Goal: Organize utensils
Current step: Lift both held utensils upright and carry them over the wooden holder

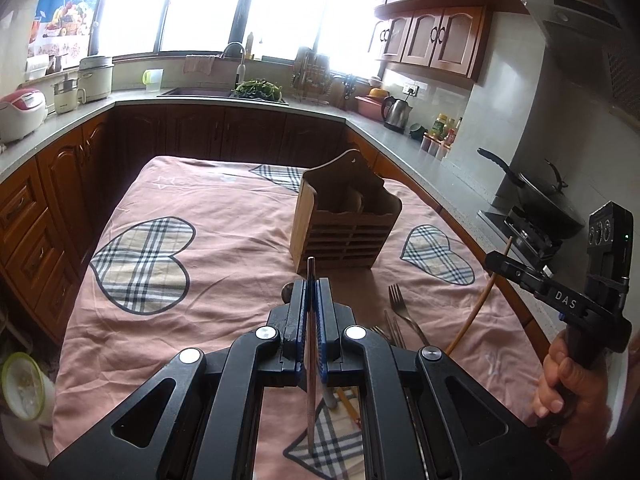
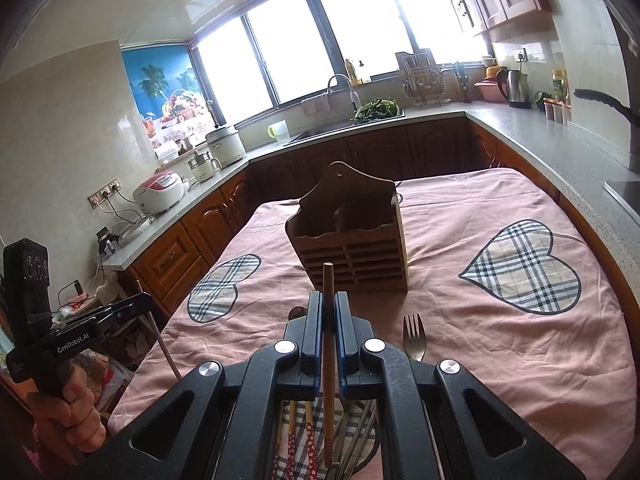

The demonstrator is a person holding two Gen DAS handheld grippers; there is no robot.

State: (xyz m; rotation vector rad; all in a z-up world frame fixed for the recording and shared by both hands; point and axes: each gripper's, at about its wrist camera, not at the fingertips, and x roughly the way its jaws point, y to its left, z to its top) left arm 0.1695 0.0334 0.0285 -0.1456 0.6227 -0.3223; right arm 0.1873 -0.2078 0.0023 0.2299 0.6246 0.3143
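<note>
1. The table point(image 1: 224, 216) is draped in a pink cloth point(image 2: 460, 240) sewn with plaid hearts, and it stands in the middle of a U-shaped kitchen.
2. A wooden utensil holder point(image 1: 344, 224) stands upright near the table's centre, its slatted front facing both cameras.
3. The left gripper point(image 1: 311, 292) is clamped narrow on a thin metal chopstick point(image 1: 311, 360).
4. The right gripper point(image 2: 328, 312) pinches a wooden chopstick point(image 2: 328, 320) between its blue pads.
5. A fork point(image 2: 414, 338) lies on the cloth just right of that gripper; more chopsticks and cutlery lie below it.
6. Grey counters point(image 1: 420, 148) over brown cabinets ring the room, with a sink point(image 2: 320, 130) under bright windows point(image 2: 288, 44), a rice cooker point(image 2: 160, 192) and a kettle point(image 1: 396, 114).
</note>
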